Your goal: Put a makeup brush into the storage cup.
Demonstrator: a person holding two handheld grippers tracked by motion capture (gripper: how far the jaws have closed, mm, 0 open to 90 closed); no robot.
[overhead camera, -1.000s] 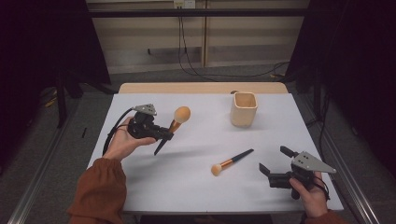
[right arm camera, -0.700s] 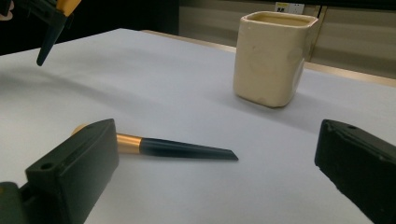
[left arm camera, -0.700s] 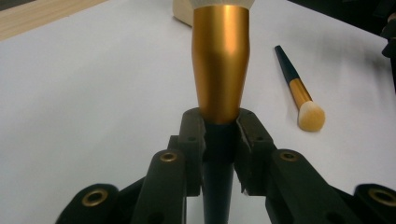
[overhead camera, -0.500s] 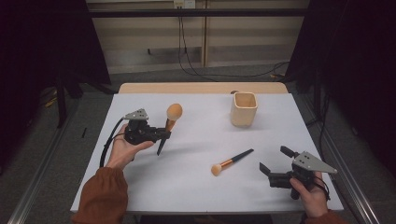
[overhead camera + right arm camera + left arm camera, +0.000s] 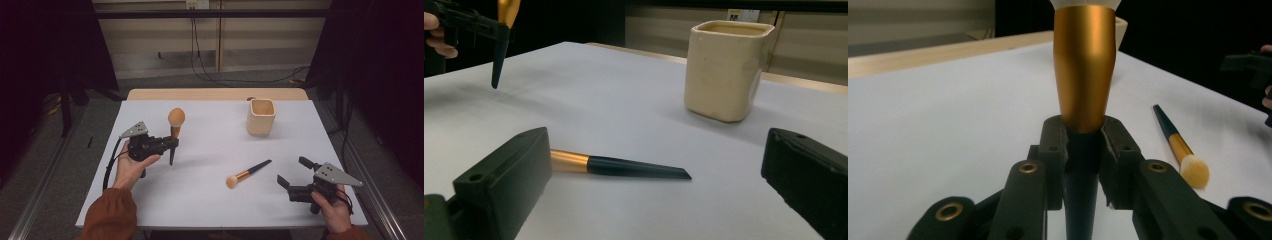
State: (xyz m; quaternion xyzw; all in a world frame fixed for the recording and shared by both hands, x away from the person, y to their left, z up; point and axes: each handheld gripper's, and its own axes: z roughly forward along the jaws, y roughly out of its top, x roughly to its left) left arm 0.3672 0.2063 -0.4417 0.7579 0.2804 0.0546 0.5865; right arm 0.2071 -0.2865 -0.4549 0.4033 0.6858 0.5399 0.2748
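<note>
My left gripper [image 5: 171, 143] is shut on a large makeup brush [image 5: 175, 125], held upright above the left part of the white table, orange head up and dark handle tip down. In the left gripper view the jaws clamp the dark handle just under the gold ferrule [image 5: 1084, 65]. A smaller brush [image 5: 247, 173] lies flat on the table right of centre, its bristles toward the near side. My right gripper [image 5: 292, 171] rests open at the near right, just right of that brush, with the brush's dark handle [image 5: 624, 166] lying ahead between its jaws, untouched.
A cream square cup [image 5: 261, 116] stands upright at the back right of the table; it also appears beyond the small brush as the cup [image 5: 726, 70]. A bare wooden strip [image 5: 215, 94] runs along the far edge. Cables trail on the floor behind.
My left gripper has drifted left with the large brush, which has swung from tilted to nearly upright. The right gripper and the small brush have stayed put.
</note>
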